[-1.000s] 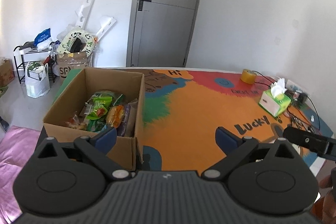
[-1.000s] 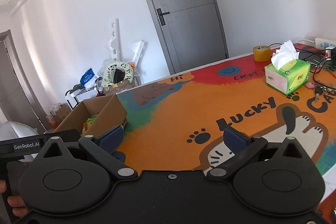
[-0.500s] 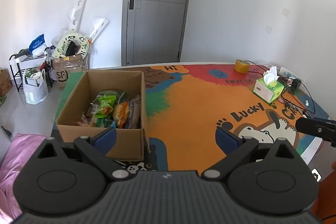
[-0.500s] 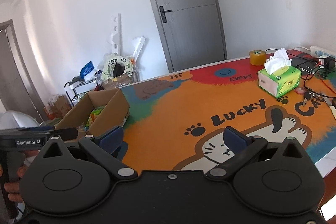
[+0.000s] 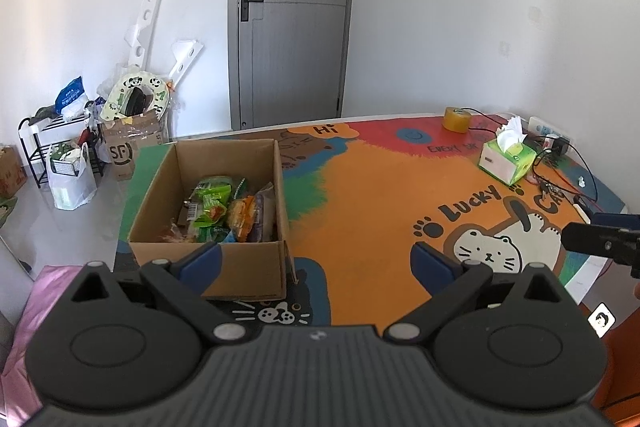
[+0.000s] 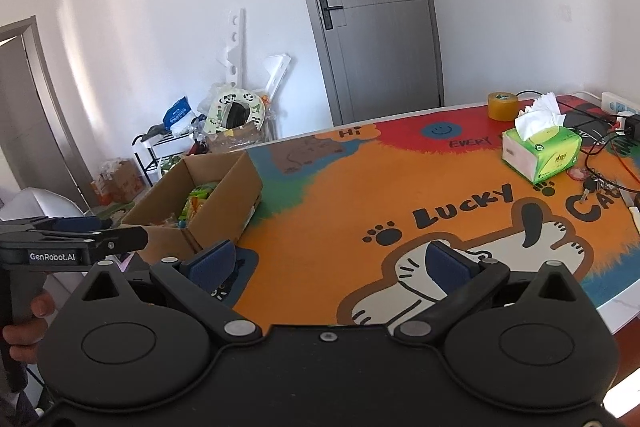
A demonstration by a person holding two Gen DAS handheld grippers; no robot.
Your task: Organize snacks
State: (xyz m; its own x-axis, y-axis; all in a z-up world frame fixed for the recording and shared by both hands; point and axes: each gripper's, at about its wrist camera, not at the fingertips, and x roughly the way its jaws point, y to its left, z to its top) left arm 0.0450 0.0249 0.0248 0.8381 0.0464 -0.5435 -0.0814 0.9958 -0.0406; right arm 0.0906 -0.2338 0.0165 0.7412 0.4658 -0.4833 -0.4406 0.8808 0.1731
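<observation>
Both grippers empty, hovering off the table's near edge; snacks sit in the box.

Our left gripper and right gripper both have fingers spread wide, nothing between them. The snacks are piled in the open cardboard box on the mat's left end. From the left fingers the box lies just ahead and slightly left; from the right it's well off to the left. We judge the left hand nearer for any reach.
</observation>
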